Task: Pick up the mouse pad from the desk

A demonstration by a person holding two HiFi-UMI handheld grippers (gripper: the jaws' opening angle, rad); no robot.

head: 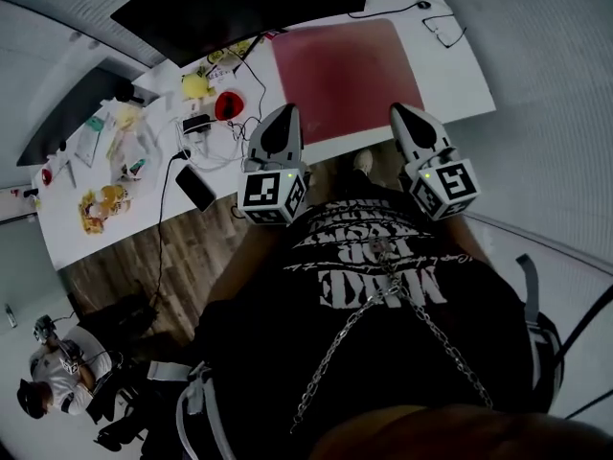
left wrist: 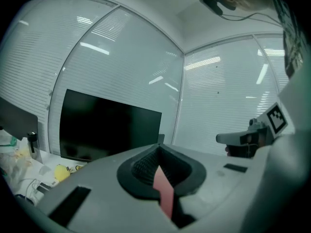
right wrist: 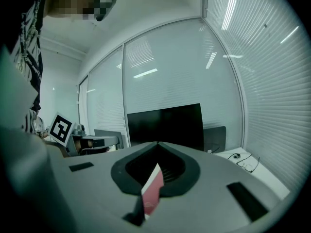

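A dark red mouse pad (head: 340,75) lies flat on the white desk (head: 460,84), in front of the black monitor (head: 239,3). My left gripper (head: 283,110) is at the pad's near left corner and my right gripper (head: 397,109) at its near right corner, both by the desk's front edge. In the left gripper view the left gripper (left wrist: 158,147) has its jaws together, with a red sliver of pad (left wrist: 164,193) showing through the slit below them. The right gripper (right wrist: 157,143) looks the same, with a red strip of pad (right wrist: 152,191) visible. Nothing is pinched.
Left of the pad lie tangled cables (head: 215,137), a red round object (head: 228,105), yellow items (head: 196,84) and a black slab (head: 196,185). Glasses (head: 445,32) rest at the far right corner. A person (head: 53,372) sits at lower left on the wooden floor side.
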